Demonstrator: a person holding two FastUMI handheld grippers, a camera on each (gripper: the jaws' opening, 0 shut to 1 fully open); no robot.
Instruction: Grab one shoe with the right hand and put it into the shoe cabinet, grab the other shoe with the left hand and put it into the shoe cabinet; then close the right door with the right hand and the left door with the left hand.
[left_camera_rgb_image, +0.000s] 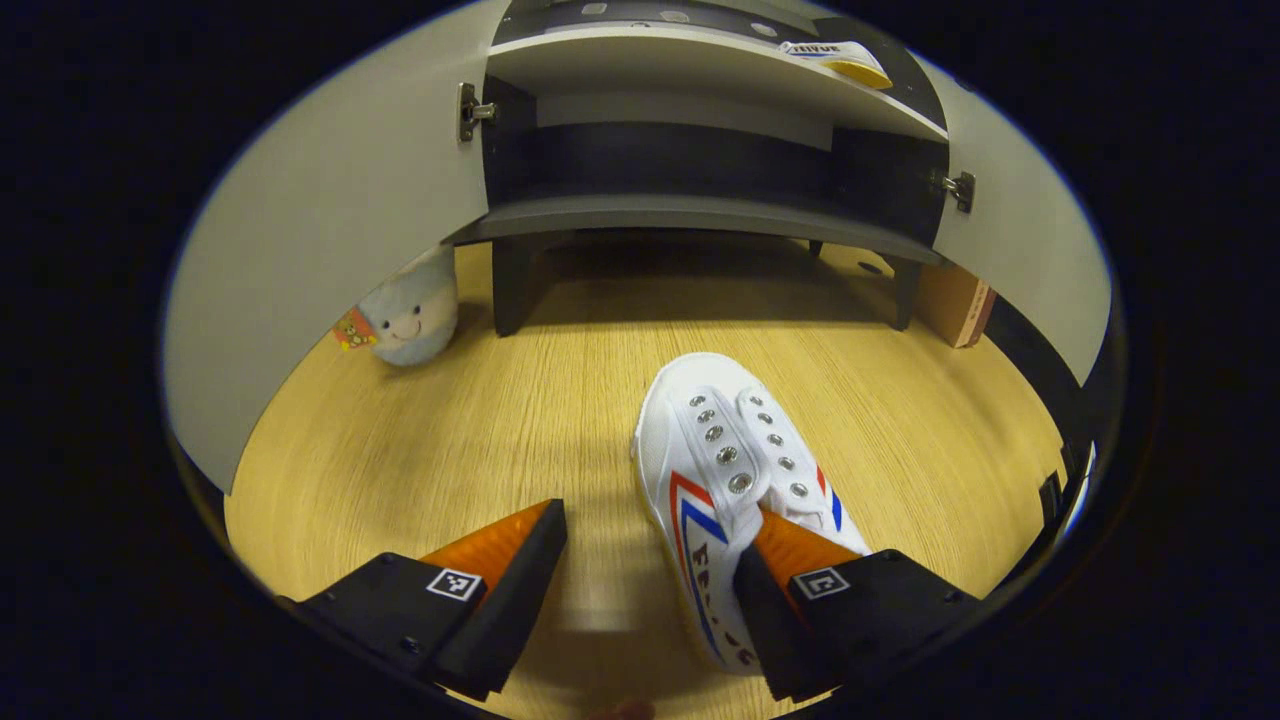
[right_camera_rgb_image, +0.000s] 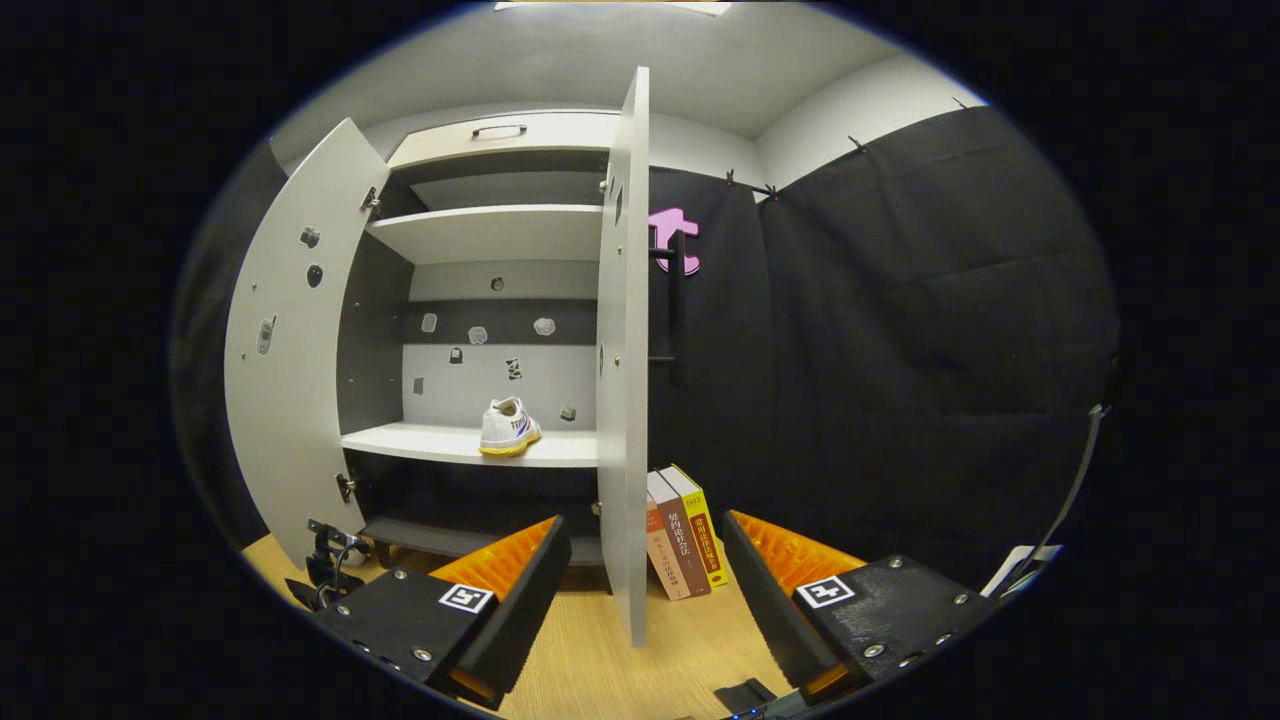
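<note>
**Second shoe under approach; both doors open**

Reaching toward the second shoe (left_camera_rgb_image: 735, 490), the left gripper (left_camera_rgb_image: 650, 580) hangs low over the wooden floor (left_camera_rgb_image: 420, 460) with its jaws spread wide and nothing between them. One finger overlaps the shoe's tongue and side in the left gripper view; whether it touches cannot be told. The shoe lies on the floor, toe toward the shoe cabinet (left_camera_rgb_image: 700, 215), just in front of the cabinet's bottom edge. Beyond it, a plush toy (left_camera_rgb_image: 410, 315) sits at the cabinet's left foot, under the opened left door (left_camera_rgb_image: 340, 260).

In the right gripper view, the right gripper (right_camera_rgb_image: 645, 585) is likewise released and empty, held back from the cabinet and facing the edge of the right door (right_camera_rgb_image: 625, 360). Some books (right_camera_rgb_image: 685, 545) lean on the floor just beside that door. Further in, the first shoe (right_camera_rgb_image: 508, 428) rests on the middle shelf (right_camera_rgb_image: 420, 443), near its front edge.

Judgement: step one appears done; the left-hand pick is the step in hand. The next move calls for the jaws to straddle the shoe's upper, clench on it, then lift it to a shelf. Both doors stand fully open, so closing remains outstanding. The right gripper looks well placed for its door afterwards.
</note>
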